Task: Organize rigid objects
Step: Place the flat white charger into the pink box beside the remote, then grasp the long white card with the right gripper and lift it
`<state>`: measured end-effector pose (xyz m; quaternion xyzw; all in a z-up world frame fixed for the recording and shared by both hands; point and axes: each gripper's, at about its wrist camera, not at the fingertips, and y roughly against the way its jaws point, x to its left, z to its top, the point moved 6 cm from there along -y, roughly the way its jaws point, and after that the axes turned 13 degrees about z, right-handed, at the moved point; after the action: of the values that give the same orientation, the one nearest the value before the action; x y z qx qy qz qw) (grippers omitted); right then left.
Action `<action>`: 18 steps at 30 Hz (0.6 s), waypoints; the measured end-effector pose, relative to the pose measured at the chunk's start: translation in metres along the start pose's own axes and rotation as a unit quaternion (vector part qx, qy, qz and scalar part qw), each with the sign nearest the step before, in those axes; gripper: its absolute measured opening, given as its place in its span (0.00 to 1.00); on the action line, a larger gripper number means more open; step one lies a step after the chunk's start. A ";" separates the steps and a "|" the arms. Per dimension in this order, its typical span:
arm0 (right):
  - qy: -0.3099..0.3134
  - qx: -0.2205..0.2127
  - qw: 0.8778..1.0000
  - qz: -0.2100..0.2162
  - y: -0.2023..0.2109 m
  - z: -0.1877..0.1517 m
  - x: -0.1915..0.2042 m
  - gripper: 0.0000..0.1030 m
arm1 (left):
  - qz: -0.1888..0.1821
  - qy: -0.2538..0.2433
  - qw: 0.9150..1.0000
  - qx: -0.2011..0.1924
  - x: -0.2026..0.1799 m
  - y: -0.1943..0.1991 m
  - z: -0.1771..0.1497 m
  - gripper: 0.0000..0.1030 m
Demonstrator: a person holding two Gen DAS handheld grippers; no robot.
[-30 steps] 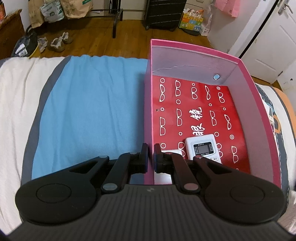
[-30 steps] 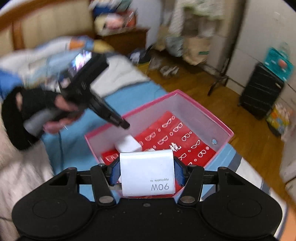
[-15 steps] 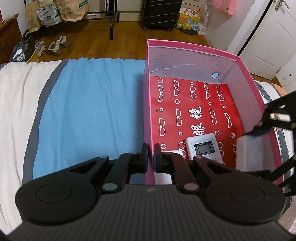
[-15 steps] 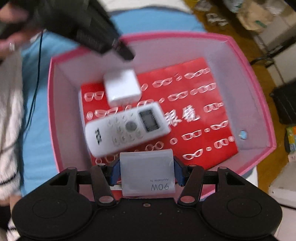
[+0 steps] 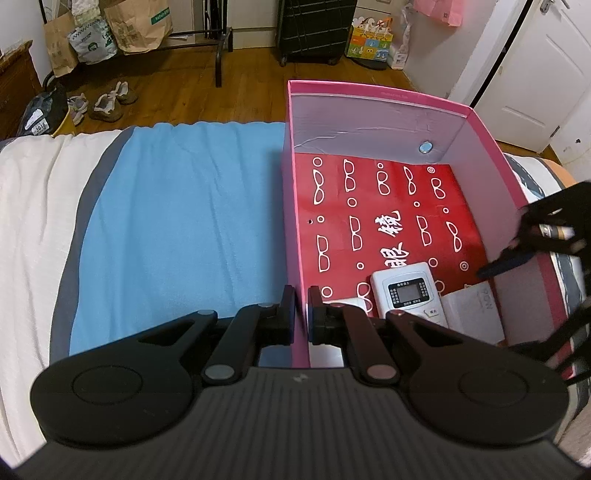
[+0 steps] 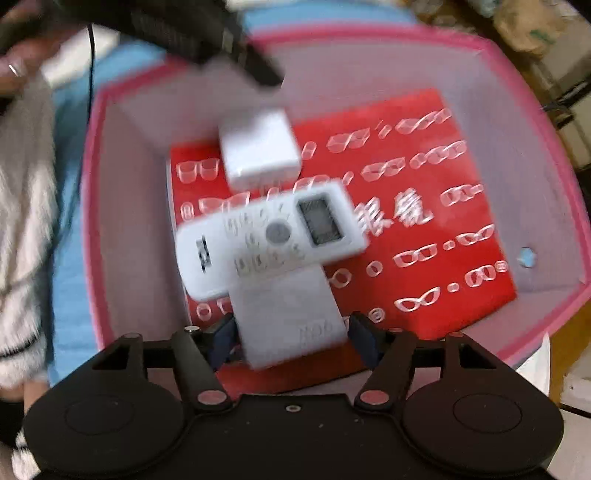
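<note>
Pointing steeply down into the pink box (image 6: 92,221), the right gripper (image 6: 291,332) has just been opening around the white charger (image 6: 291,321).

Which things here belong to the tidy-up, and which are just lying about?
Job: pink box, remote, 90W charger, small white charger.
Lying about: shoes, paper bags, suitcase, blue blanket.
</note>
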<state>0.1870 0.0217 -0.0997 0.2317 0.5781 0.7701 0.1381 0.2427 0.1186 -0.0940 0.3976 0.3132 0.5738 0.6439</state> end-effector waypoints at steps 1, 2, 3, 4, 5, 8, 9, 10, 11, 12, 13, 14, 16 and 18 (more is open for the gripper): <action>-0.006 -0.038 0.999 0.000 0.013 -0.002 0.002 0.69 | 0.000 0.000 1.000 0.000 0.000 0.000 0.000 0.05; -0.010 -0.082 0.997 -0.002 0.028 -0.006 0.005 0.69 | 0.000 0.002 1.000 0.001 0.000 -0.001 0.000 0.05; -0.013 -0.127 0.992 -0.008 0.044 -0.010 0.007 0.71 | 0.000 0.003 1.000 0.003 0.000 -0.001 0.001 0.05; -0.015 -0.163 0.986 -0.019 0.057 -0.014 0.009 0.76 | 0.001 0.003 1.000 0.003 0.000 -0.001 0.001 0.05; -0.019 -0.202 0.979 -0.037 0.071 -0.022 0.013 0.80 | 0.002 0.003 1.000 0.004 0.000 -0.001 0.001 0.05; -0.059 -0.253 0.963 -0.065 0.092 -0.040 0.016 0.82 | 0.005 0.003 1.000 0.007 -0.001 -0.002 0.001 0.05; -0.085 -0.262 0.959 -0.069 0.098 -0.049 0.012 0.82 | 0.006 0.003 1.000 0.007 -0.001 -0.002 0.000 0.05; -0.111 -0.270 0.954 -0.070 0.102 -0.058 0.006 0.82 | 0.008 0.001 1.000 0.008 -0.002 -0.002 0.000 0.05; -0.135 -0.278 0.949 -0.065 0.107 -0.066 0.002 0.81 | 0.009 0.000 1.000 0.009 -0.002 -0.002 0.000 0.05; -0.161 -0.286 0.944 -0.049 0.112 -0.075 -0.004 0.80 | 0.010 0.000 1.000 0.009 -0.003 -0.001 0.000 0.05; -0.184 -0.296 0.937 -0.029 0.113 -0.086 -0.010 0.75 | 0.012 -0.002 1.000 0.009 -0.003 -0.001 0.000 0.05; -0.210 -0.312 0.927 -0.014 0.115 -0.098 -0.015 0.71 | 0.015 -0.005 1.000 0.009 -0.004 0.000 0.000 0.05; -0.252 -0.337 0.907 -0.011 0.111 -0.123 -0.025 0.71 | 0.018 -0.006 1.000 0.009 -0.004 0.001 0.000 0.05; -0.284 -0.331 0.900 -0.021 0.098 -0.142 -0.033 0.69 | 0.020 -0.006 1.000 0.010 -0.004 0.001 0.000 0.05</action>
<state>0.1478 -0.1404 -0.0445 0.3694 0.2310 0.8151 0.3818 0.2417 0.1142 -0.0937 0.4139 0.3070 0.5807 0.6303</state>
